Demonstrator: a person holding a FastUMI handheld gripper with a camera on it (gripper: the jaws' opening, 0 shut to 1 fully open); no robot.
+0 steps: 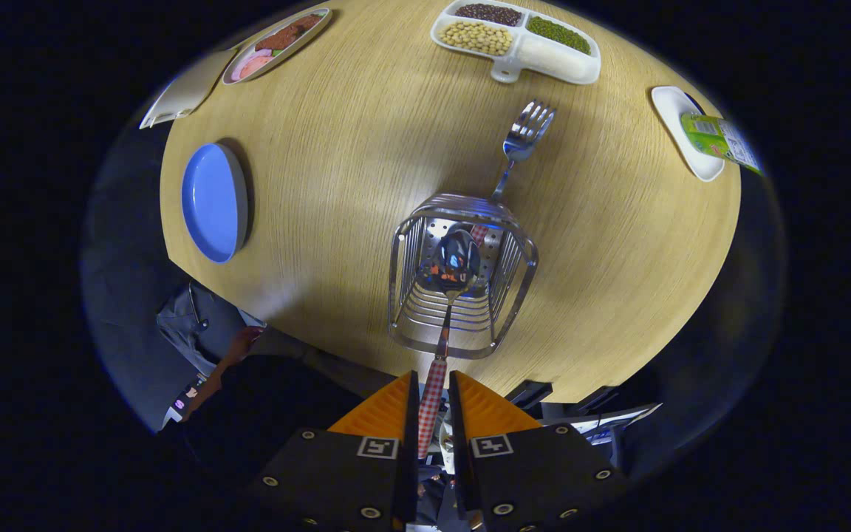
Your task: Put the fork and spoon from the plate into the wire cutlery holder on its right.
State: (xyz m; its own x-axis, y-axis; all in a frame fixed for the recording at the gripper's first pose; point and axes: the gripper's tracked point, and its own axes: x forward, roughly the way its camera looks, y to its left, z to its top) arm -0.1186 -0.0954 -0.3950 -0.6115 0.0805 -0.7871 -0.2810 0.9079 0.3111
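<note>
1. The gripper (431,399) is closed down to a narrow gap, and both fingers press on the checked handle of the spoon (449,295), which runs straight forward between them.
2. The spoon's bowl hangs over the open top of the wire cutlery holder (462,277), just ahead of the fingertips. Whether the bowl sits inside the holder or just above its rim cannot be told.
3. The gripper looks steeply down on the surface (366,162), lined up with the holder's middle.
4. The fork (521,140) already stands in the holder at its far side, leaning away, with its tines sticking out well beyond the far rim.
5. The blue plate (211,201) lies well to the left of the holder, near the surface's left edge, and holds no cutlery.
6. The holder stands close to the near edge of the surface, with bare wood on both sides of it.
7. Farther off are a divided white tray of beans (518,37), a dish of food (275,43) at the far left, and a white dish with a green carton (699,133) at the far right, all well apart from the holder.
8. Below the near edge, a person's hand (241,343) shows to the left of the gripper.
</note>
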